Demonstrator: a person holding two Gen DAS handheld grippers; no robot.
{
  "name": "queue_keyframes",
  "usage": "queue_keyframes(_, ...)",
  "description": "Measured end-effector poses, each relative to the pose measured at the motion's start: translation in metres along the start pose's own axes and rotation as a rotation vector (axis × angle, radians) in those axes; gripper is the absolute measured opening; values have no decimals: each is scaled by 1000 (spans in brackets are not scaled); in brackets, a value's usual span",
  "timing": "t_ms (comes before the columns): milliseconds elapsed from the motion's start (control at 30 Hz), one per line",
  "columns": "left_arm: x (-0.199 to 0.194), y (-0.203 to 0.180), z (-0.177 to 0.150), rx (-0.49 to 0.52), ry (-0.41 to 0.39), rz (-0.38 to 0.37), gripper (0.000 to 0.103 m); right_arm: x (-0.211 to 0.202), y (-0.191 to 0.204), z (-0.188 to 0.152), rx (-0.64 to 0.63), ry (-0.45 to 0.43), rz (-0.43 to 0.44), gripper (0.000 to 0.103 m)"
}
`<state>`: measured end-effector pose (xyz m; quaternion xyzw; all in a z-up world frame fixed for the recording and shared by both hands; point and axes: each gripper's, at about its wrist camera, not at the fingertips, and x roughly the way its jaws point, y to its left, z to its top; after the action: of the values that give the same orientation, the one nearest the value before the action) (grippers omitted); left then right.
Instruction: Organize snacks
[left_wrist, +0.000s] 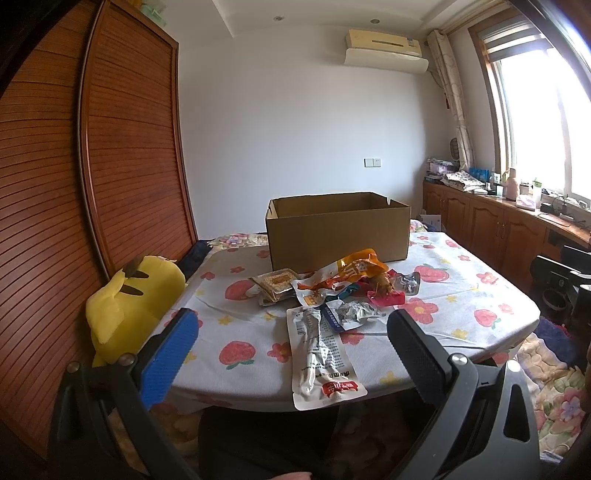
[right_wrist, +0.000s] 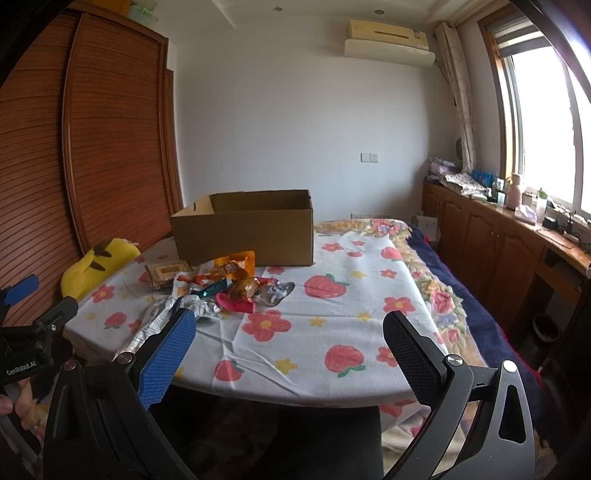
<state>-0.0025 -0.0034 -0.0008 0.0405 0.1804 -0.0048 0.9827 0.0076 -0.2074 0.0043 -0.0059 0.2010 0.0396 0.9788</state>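
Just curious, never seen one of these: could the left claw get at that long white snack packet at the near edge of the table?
Probably yes. The left claw is open, and the long white packet lies flat right between its fingers, with nothing on its near end.

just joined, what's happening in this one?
Snack sorting, nothing picked up so far. Both grippers are open and empty: the left gripper faces a long white snack packet at the table's near edge, while the right gripper hangs over bare tablecloth. The remaining snack pile lies loose in front of an open cardboard box, whose inside isn't visible.
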Motion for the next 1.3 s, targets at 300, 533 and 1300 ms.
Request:
queue_keyframes(300, 0, 0, 0, 0, 0, -1, 103, -1, 0, 0, -2, -5, 4, 103)
queue_keyframes(533, 0, -1, 0, -2, -1, -1, 103, -2, 0, 0, -1, -6, 3, 103)
queue_keyframes(1300, 16, 0, -9, 3, 64, -6, 103, 6, 0, -2, -6, 23, 10, 103)
